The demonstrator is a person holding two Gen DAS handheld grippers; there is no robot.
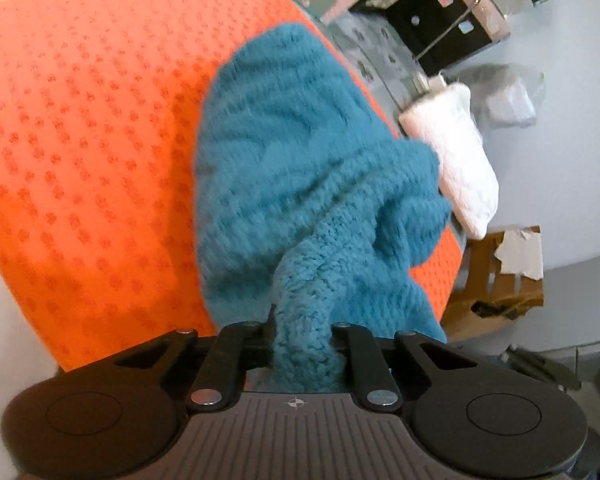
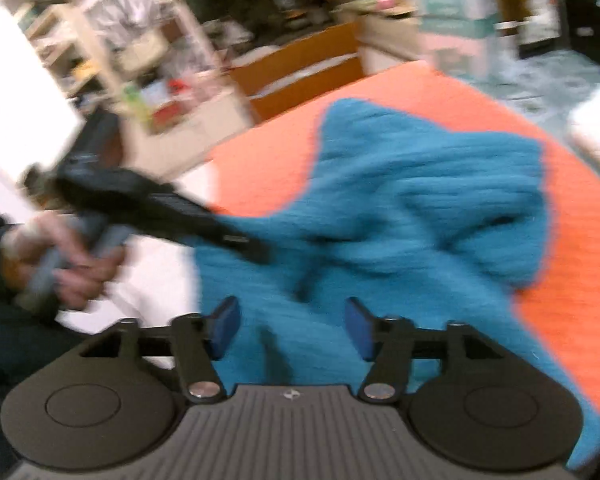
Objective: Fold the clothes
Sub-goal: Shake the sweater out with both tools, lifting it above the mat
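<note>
My left gripper (image 1: 302, 340) is clenched on a bunched fold of the teal sweater (image 1: 300, 168), which lies crumpled on the orange mat (image 1: 92, 140). My right gripper (image 2: 290, 326) is released, its blue pads (image 2: 358, 328) apart just above the sweater's near edge.

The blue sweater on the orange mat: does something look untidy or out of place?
Yes. The blue sweater lies crumpled on the orange mat, not flat. One bunched part is pinched in the left gripper. The right gripper is open above it, holding nothing.
</note>
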